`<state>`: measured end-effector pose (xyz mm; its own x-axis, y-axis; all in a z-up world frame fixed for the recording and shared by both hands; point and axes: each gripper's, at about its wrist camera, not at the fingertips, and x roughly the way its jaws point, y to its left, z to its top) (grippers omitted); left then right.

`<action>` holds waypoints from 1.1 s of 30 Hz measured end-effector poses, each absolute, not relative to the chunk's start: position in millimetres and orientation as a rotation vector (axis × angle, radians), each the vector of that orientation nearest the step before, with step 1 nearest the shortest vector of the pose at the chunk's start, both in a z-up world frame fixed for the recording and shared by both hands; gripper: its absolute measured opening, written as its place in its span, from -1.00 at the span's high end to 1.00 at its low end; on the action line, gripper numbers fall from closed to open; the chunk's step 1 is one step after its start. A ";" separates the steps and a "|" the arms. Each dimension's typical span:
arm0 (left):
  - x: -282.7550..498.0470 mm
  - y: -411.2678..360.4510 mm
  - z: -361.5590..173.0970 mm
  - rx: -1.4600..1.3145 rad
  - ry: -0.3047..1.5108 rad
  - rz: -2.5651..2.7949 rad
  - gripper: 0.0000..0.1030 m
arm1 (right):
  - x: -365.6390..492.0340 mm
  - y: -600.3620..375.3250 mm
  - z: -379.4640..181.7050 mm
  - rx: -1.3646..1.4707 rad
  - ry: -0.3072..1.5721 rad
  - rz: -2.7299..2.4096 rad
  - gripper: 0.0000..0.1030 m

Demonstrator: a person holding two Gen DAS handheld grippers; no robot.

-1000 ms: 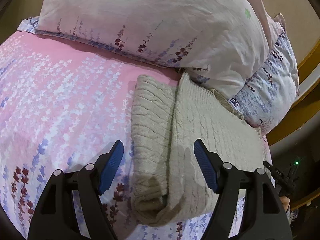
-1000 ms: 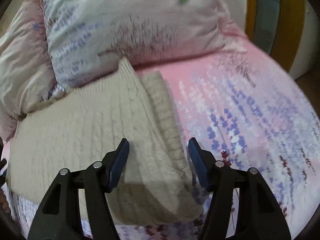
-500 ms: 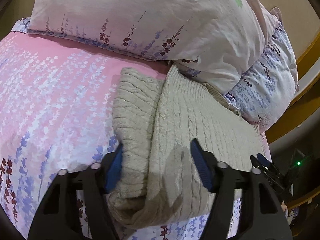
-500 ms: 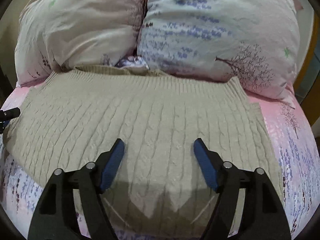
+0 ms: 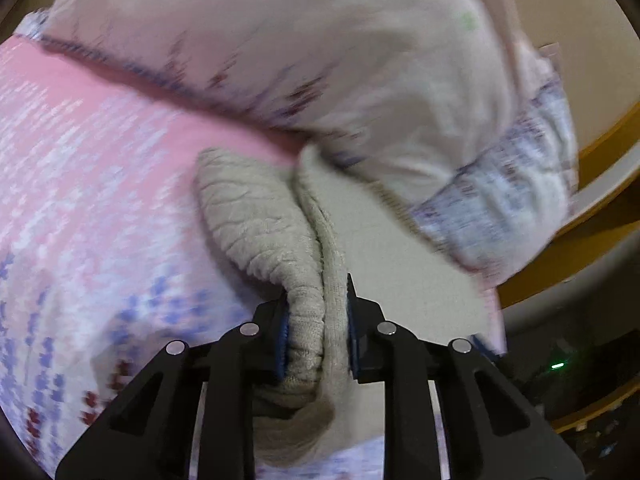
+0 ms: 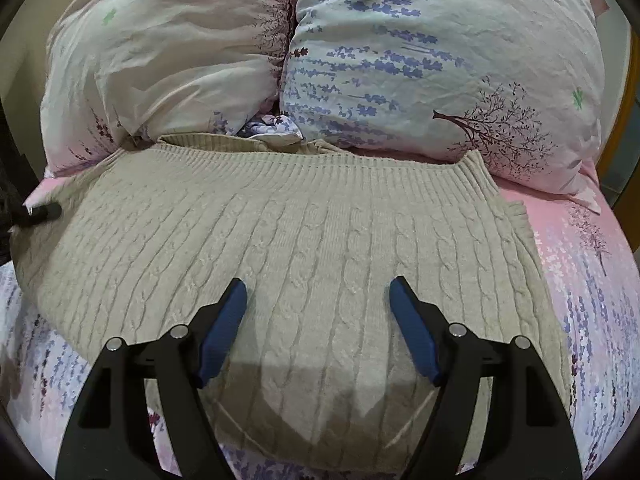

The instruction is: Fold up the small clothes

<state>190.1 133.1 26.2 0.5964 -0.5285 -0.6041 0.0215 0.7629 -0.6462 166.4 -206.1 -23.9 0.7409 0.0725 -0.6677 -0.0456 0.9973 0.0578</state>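
Observation:
A beige cable-knit sweater (image 6: 304, 248) lies folded flat on the bed, its ribbed hem toward the pillows. My right gripper (image 6: 318, 320) is open and hovers just above the sweater's near middle, touching nothing. In the left wrist view my left gripper (image 5: 316, 340) is shut on the sweater (image 5: 256, 216), pinching its bunched, folded edge between the blue pads. The view is blurred. A black tip (image 6: 42, 212) shows at the sweater's left edge in the right wrist view.
Two floral pillows, one pinkish (image 6: 160, 64) and one pale blue (image 6: 440, 52), stand behind the sweater. The pink floral bedsheet (image 6: 592, 264) spreads to the right. The bed's edge and a yellow-brown frame (image 5: 560, 248) lie to the right in the left wrist view.
My left gripper moved forward onto the sweater's folded edge and closed on it. My right gripper swung from the sweater's right side to face it squarely and stayed open.

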 end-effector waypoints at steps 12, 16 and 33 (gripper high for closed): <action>206.5 -0.9 95.1 -0.605 0.764 -0.658 0.59 | 149.8 -233.1 -16.5 0.085 0.697 0.085 -0.45; 202.3 -67.6 92.4 -0.498 0.773 -0.763 0.59 | 136.0 -263.1 -14.0 0.144 0.678 0.048 -0.45; 200.0 -105.2 70.5 -0.452 0.846 -0.811 -0.46 | 109.6 -395.8 -21.2 0.744 0.633 0.226 -0.22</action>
<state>200.0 -105.2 70.5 0.3992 -0.7813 -0.4799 0.4462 0.6228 -0.6427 109.6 -395.8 -21.2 0.7923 0.4061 -0.4553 0.0267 0.7226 0.6908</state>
